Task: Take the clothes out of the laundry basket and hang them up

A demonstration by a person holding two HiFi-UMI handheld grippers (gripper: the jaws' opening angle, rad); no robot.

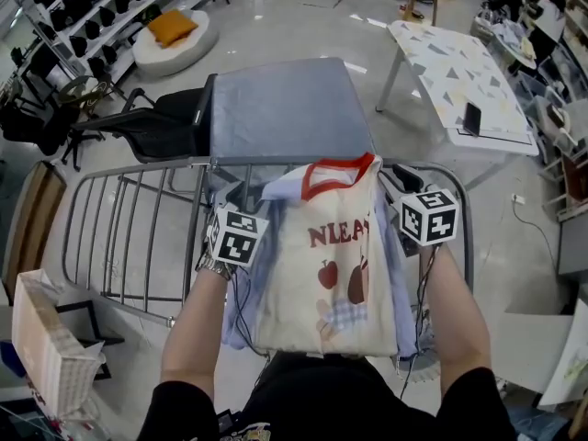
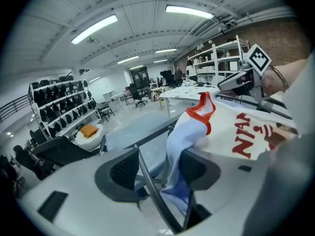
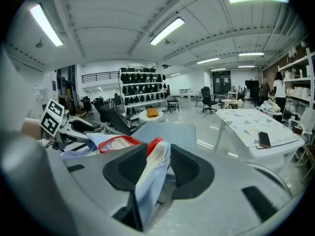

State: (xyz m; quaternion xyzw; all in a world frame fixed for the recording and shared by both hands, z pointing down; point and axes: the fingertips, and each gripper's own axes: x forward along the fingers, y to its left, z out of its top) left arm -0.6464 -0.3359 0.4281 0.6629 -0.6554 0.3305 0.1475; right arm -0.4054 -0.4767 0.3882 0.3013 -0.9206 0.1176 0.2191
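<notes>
A cream T-shirt [image 1: 326,274] with a red collar, red print and pale blue sleeves lies draped over the grey drying rack [image 1: 129,237] in front of me. My left gripper [image 1: 235,198] is at the shirt's left shoulder. In the left gripper view its jaws [image 2: 158,170] stand open around a rack rod, and the blue sleeve [image 2: 179,146] hangs against the right-hand pad. My right gripper [image 1: 397,187] is at the right shoulder. Its jaws [image 3: 152,168] are open, with the other sleeve [image 3: 150,181] hanging loosely between them.
A blue-grey sheet [image 1: 285,108] covers the rack's far end. A black office chair [image 1: 156,131] stands behind the rack on the left, and a white patterned table [image 1: 459,81] on the right. A pale woven laundry basket [image 1: 46,347] sits on the floor at lower left.
</notes>
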